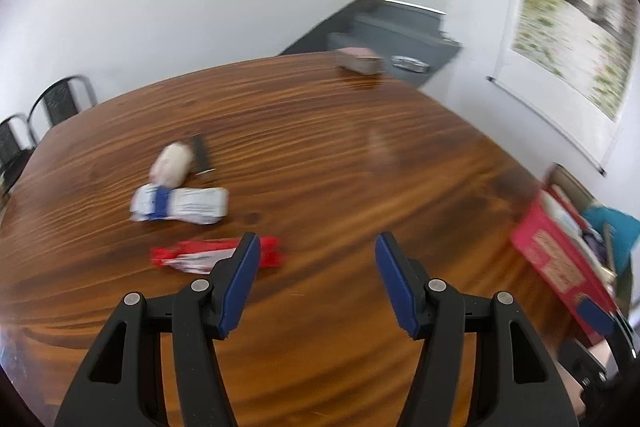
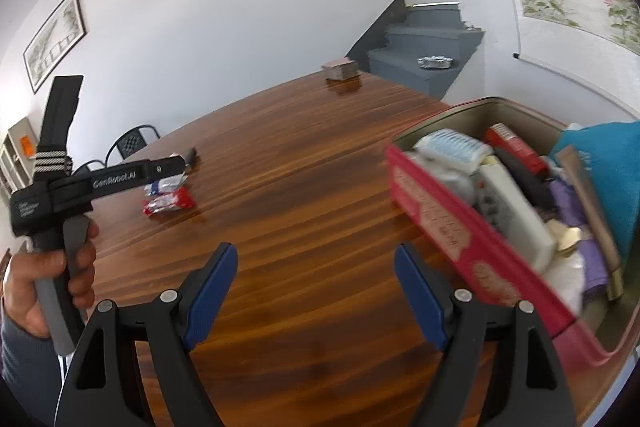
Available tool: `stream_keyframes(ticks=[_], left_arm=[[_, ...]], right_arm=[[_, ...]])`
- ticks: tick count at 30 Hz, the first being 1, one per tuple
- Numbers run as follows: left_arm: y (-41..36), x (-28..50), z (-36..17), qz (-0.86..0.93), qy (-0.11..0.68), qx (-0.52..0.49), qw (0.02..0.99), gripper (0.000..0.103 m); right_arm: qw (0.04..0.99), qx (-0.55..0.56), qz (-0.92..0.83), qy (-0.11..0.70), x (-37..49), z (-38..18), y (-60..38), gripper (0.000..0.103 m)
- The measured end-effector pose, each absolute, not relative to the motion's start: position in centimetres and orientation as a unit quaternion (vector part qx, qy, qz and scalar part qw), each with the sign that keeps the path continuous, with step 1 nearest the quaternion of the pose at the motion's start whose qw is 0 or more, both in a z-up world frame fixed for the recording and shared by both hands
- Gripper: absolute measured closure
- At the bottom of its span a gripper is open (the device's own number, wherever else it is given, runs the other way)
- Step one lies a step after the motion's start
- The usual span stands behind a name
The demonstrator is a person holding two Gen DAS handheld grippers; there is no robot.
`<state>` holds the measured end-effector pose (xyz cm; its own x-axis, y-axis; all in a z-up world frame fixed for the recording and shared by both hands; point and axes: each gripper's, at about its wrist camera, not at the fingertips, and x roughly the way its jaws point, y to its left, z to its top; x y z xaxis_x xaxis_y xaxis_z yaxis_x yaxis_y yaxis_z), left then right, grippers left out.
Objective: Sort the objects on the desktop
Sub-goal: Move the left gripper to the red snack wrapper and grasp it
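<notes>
In the left wrist view my left gripper (image 1: 316,247) stands open over the wooden table (image 1: 340,155), with nothing between its blue pads. Just left of its left fingertip lies a red packet (image 1: 208,257). Behind that lie a white and blue packet (image 1: 180,205), a pale roll (image 1: 170,167) and a small dark object (image 1: 200,157). In the right wrist view my right gripper (image 2: 316,259) is open and empty, just left of a red tin box (image 2: 440,223) filled with several items. The red packet (image 2: 170,205) and the white and blue packet (image 2: 164,185) show far left.
A small brownish box (image 1: 358,61) sits at the table's far edge. The red tin box (image 1: 552,263) stands at the table's right edge. A hand (image 2: 52,267) holds the left gripper's handle. Black chairs (image 1: 60,99) stand beyond the table on the left, grey stairs (image 2: 424,47) behind.
</notes>
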<state>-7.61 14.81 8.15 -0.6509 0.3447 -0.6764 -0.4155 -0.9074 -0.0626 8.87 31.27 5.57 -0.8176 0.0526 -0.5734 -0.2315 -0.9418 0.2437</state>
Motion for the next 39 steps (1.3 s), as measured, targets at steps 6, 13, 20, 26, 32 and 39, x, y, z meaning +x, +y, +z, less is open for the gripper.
stream_keyframes(ticks=[6,13,20,26,32,39], left_arm=[[11.6,-11.3,6.1,0.908,0.017,-0.389,0.152,0.040],[11.4,-13.3,4.7,0.905,0.012,-0.404,0.132,0.040],[13.9,-13.8,3.6,0.903,0.047,-0.408,0.128,0.040],[13.6,-12.9,3.2,0.904,0.096,-0.403,0.109,0.040],[10.6,-10.8,3.3,0.903,0.118,-0.399,0.108,0.040],[5.1,-8.4,3.7,0.905,0.085,-0.406,0.089,0.040]], right_arm=[[0.066,-0.300,0.939,0.152,8.2,5.0,30.3,0.019],[0.065,-0.307,0.936,0.159,7.7,4.5,30.3,0.019],[0.061,-0.314,0.933,0.163,7.2,4.0,29.7,0.019],[0.054,-0.315,0.934,0.158,7.0,4.1,29.1,0.019],[0.044,-0.315,0.934,0.161,6.8,4.1,29.0,0.019],[0.037,-0.314,0.934,0.167,6.7,4.0,29.1,0.019]])
